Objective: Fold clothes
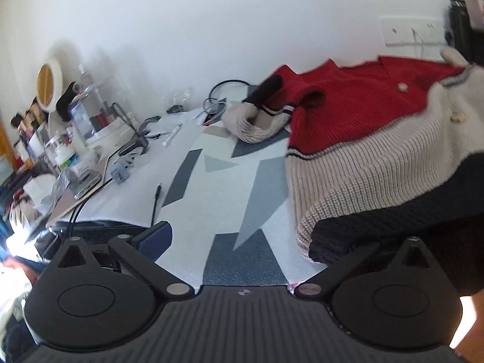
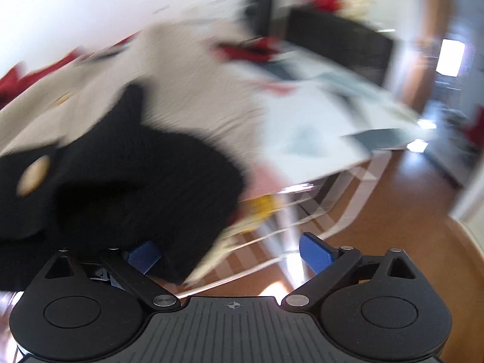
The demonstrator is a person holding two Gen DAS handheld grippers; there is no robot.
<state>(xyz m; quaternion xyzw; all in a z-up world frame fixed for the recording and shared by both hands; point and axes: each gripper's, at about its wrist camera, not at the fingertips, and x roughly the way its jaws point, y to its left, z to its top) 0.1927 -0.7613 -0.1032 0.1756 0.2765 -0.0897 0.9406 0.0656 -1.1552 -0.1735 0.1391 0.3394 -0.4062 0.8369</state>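
Cardigan (image 1: 363, 115): chunky rib knit in red, cream and navy bands, pale buttons down the front; lies rumpled on the right part of the patterned table (image 1: 224, 187), navy hem hanging toward the near edge, one sleeve (image 1: 257, 121) flung left in a bunched heap. Handling, by judgement: soft, limp, fairly weighty for a garment; will sag and stretch if lifted by one point, not slippery, not fragile, though buttons may snag. Best taken at the ribbed hem corners or shoulder seams, two points at once, never by a single fold. Left tongs (image 1: 242, 242): spread wide, one blue pad showing at left, the other hidden by the navy hem; grasping nothing that shows. Right tongs (image 2: 230, 254): spread wide, the left blue pad at the navy hem's edge, not clenched on it; view much blurred. Clutter (image 1: 75, 139) of bottles and cables occupies the table's far left, well apart from the cardigan.
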